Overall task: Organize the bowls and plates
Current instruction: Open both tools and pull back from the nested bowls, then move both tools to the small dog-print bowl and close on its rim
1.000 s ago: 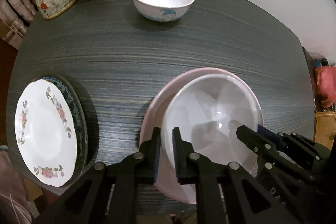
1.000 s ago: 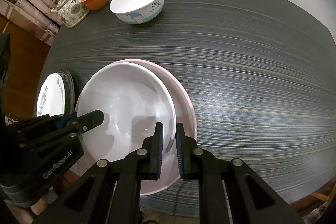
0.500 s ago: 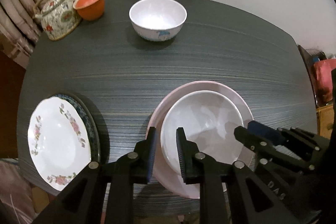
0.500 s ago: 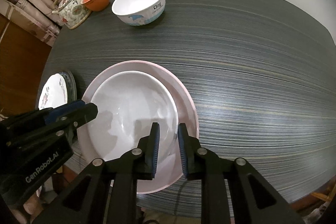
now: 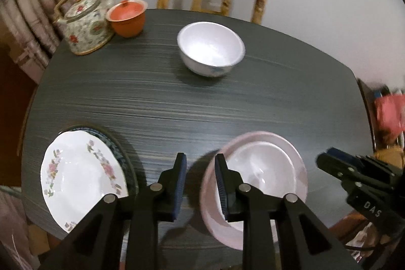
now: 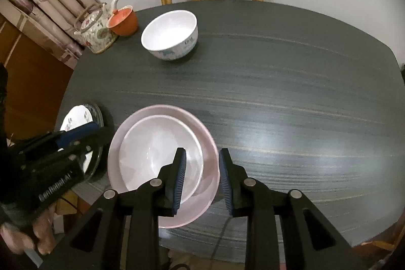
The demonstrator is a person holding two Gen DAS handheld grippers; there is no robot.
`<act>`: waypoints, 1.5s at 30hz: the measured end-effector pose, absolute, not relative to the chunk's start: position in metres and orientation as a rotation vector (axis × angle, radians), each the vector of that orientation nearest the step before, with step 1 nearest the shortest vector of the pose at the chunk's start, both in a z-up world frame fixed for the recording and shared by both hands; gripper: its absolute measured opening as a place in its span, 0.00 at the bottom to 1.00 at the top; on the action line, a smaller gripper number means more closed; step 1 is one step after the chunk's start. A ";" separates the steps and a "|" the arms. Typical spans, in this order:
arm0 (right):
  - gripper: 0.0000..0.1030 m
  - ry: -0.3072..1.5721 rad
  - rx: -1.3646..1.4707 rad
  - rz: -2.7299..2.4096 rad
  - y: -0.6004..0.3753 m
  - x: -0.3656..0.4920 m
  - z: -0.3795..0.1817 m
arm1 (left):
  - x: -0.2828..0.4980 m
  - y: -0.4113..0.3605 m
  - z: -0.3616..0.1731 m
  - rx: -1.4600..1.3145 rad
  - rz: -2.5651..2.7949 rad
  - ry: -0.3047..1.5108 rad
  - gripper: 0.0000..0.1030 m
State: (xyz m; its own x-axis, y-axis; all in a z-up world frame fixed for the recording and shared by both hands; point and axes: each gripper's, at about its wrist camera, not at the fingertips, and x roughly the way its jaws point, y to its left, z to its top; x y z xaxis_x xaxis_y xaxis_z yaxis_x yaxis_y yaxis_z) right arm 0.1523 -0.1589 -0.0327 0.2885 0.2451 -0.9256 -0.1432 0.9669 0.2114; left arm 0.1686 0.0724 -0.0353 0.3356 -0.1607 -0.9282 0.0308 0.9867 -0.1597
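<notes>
Table point(image 6: 278, 92): both tools opened, freeing white bowl point(image 6: 157, 148).

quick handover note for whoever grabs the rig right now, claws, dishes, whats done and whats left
Left claw: open, nothing between the pads, jaws just opened.
Right claw: the same, above the pink bowl's rim.
Dishes: white bowl nested in the pink bowl, near edge of the table. Floral plate sits on a dark plate at the left.
Left to do: small printed bowl, alone at the far side.
</notes>
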 end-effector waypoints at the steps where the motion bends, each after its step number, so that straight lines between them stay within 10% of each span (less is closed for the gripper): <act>1: 0.24 1.249 0.094 0.260 -0.161 0.154 -0.032 | 0.171 0.076 -0.036 -0.124 -0.114 1.226 0.23; 45: 0.34 1.304 0.103 0.309 -0.127 0.332 -0.073 | 0.334 0.092 -0.075 -0.161 -0.026 1.288 0.35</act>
State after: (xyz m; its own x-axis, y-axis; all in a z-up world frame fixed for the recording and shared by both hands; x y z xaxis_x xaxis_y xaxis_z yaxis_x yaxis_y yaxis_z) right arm 0.3324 -0.1267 -0.0730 0.2298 0.2820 -0.9315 -0.1665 0.9544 0.2478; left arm 0.3341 0.0915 -0.0753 0.2808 -0.1091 -0.9535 -0.0712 0.9884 -0.1341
